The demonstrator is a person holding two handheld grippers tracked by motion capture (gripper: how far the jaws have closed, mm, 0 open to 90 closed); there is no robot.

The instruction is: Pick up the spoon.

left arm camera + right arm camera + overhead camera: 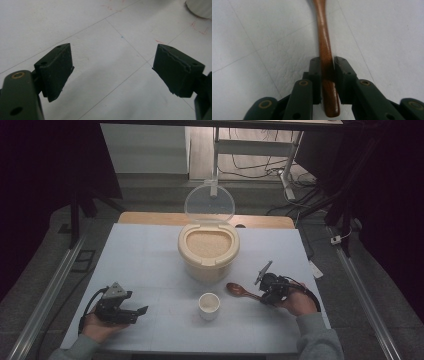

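A brown wooden spoon (240, 291) lies on the white table, bowl end toward the middle, right of a small white cup (209, 305). My right gripper (263, 297) is shut on the spoon's handle (325, 50); both pads press its sides near the handle's end. Behind the cup stands a cream rice container (208, 251) full of grains, its clear lid (209, 203) hinged up. At the table's front left my left gripper (142, 314) stands open, and in the left gripper view (112, 72) nothing but bare tabletop lies between its jaws.
The white table (145, 260) has a wooden strip along its far edge. A white object's rim (200, 7) shows at the top right corner of the left gripper view. Metal rails run down both sides of the table, with cables on the floor beyond.
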